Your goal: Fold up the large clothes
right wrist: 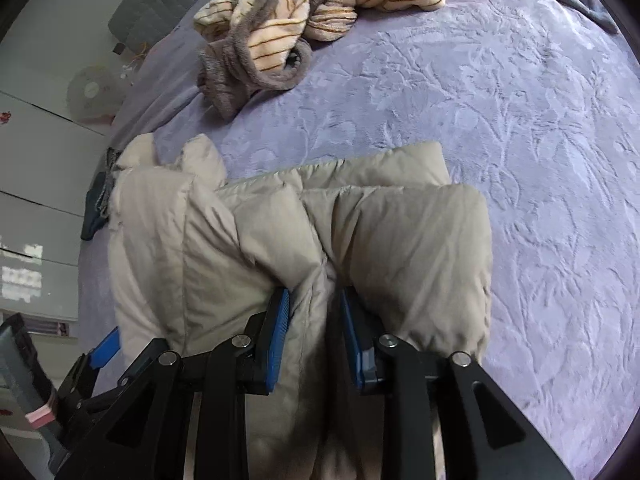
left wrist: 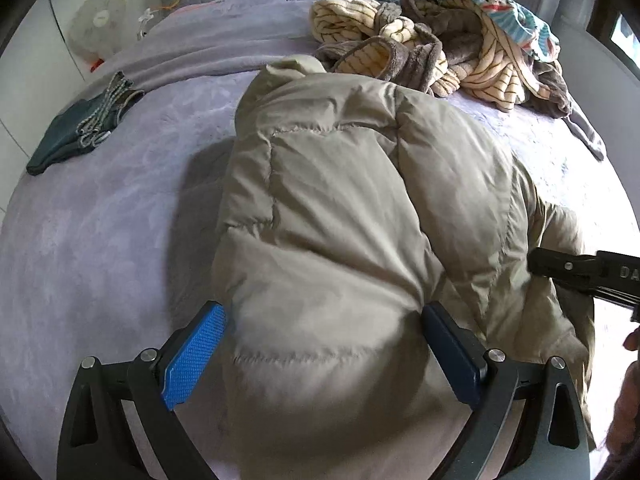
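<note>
The puffer jacket (left wrist: 340,208) is matt, quilted beige cloth (faintly creased); the bedspread (right wrist: 520,120) is embossed lilac plush; the striped robe (left wrist: 400,48) looks fleecy.

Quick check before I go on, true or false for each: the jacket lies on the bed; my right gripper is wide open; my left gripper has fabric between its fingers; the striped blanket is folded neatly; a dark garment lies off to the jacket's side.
1. The beige puffer jacket lies on the purple bedspread. True.
2. The right gripper is wide open. False: it is narrowed on a jacket fold.
3. The left gripper has jacket fabric between its fingers. True, though spread wide.
4. The striped blanket is neatly folded. False: it lies crumpled.
5. A dark garment lies beside the jacket. True.
</note>
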Demonstrator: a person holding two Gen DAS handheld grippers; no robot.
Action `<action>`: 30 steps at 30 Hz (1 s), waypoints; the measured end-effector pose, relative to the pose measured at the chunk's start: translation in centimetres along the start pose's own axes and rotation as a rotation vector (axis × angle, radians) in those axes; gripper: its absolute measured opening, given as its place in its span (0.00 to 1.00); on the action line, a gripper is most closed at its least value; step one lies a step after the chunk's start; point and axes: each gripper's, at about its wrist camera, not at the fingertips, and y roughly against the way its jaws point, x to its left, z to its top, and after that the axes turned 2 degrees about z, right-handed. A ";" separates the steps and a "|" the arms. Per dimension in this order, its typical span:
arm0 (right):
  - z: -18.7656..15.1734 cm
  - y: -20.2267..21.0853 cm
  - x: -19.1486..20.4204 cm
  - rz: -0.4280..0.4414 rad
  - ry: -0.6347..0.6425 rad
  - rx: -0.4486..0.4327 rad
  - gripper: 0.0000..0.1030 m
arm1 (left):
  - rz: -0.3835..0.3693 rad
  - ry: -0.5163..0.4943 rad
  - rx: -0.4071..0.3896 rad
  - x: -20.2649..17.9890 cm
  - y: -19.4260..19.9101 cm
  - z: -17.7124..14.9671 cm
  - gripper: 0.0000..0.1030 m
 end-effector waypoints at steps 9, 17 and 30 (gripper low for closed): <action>-5.2 4.4 2.2 0.011 0.101 0.004 0.29 | 0.013 0.028 0.012 1.6 2.8 -3.0 0.96; -11.3 5.2 2.1 -0.053 0.127 0.064 0.29 | 0.000 0.070 0.058 3.0 4.3 -7.4 0.96; -12.9 2.9 1.6 -0.144 0.104 0.142 0.31 | 0.000 0.055 0.124 4.2 6.3 -9.7 0.96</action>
